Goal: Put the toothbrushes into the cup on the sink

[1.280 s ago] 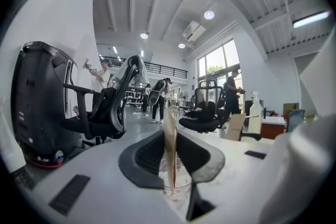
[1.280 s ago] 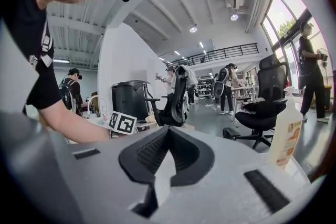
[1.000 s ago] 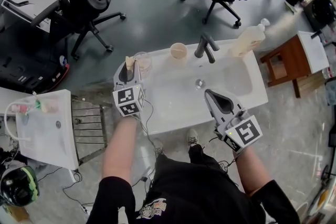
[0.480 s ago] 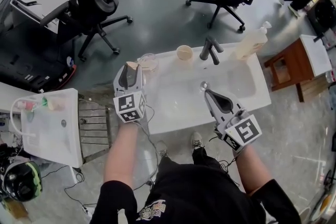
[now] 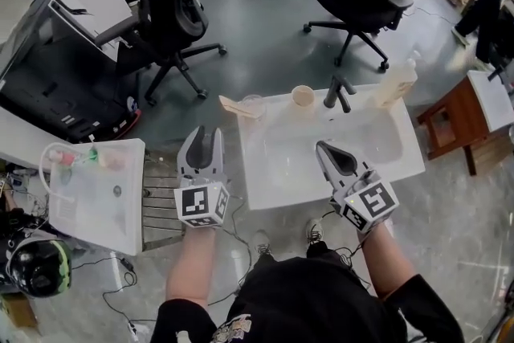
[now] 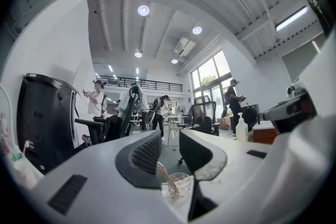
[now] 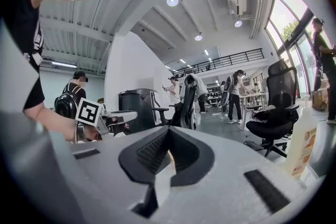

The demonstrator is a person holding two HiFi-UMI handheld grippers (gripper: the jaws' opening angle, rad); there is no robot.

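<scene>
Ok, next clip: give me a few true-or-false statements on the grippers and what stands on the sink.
1. A toothbrush leans in the clear cup at the back left corner of the sink. True.
2. The left gripper holds a toothbrush. False: its jaws, which have just been closing, stand apart with nothing between them.
3. The right gripper is shut. True.
4. The soap bottle stands left of the faucet. False: it stands to the faucet's right.
</scene>
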